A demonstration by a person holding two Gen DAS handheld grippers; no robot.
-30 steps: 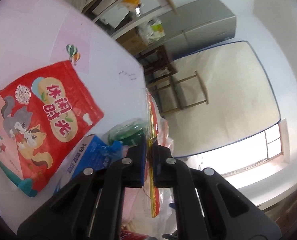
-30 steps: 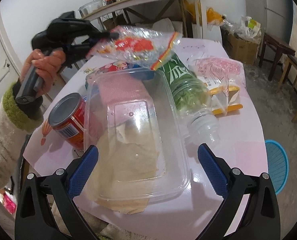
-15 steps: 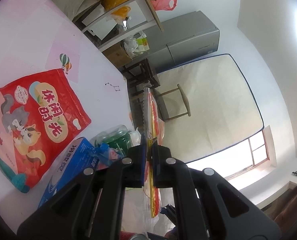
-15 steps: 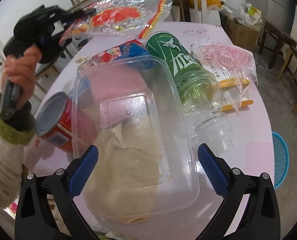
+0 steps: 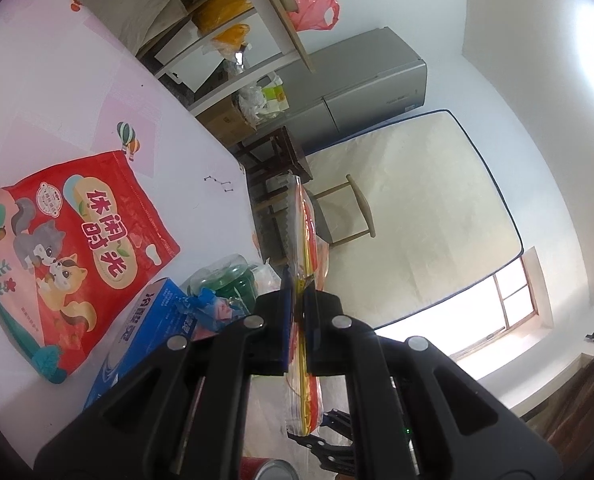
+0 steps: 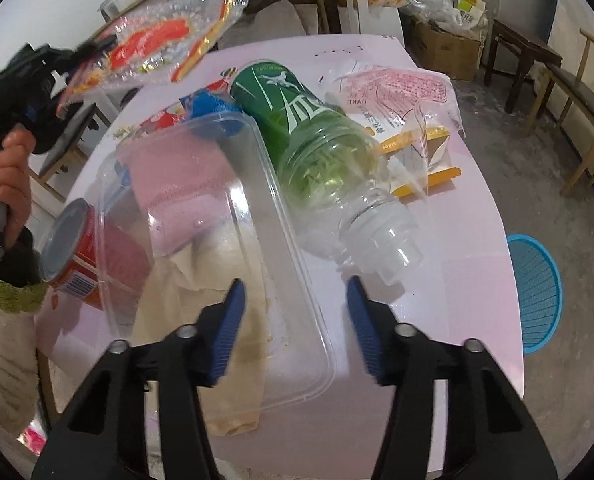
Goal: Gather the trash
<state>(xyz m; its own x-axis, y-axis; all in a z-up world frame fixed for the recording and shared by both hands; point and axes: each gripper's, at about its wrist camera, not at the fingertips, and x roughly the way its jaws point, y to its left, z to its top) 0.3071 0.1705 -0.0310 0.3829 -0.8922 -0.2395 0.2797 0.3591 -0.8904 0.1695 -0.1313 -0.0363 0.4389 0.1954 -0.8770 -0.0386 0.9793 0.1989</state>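
Note:
My left gripper (image 5: 297,292) is shut on a clear and red plastic wrapper (image 5: 307,236), held in the air above the table; the right wrist view shows that wrapper (image 6: 157,48) hanging from it at the upper left. My right gripper (image 6: 295,300) is partly open, its fingers astride the right rim of a clear plastic container (image 6: 217,224) that lies upside down over a crumpled tissue. A green bottle (image 6: 309,140) lies beside it, with a red can (image 6: 85,256) at its left.
A red snack bag (image 5: 69,236) and a blue packet (image 5: 145,332) lie on the pink table (image 6: 457,272). A clear pink-printed bag with yellow packaging (image 6: 409,120) lies beyond the bottle. A blue basket (image 6: 535,292) stands on the floor at the right, with chairs and shelves behind.
My left gripper has lifted the wrapper higher and away to the left. My right gripper has narrowed from wide open and moved in over the container's right rim.

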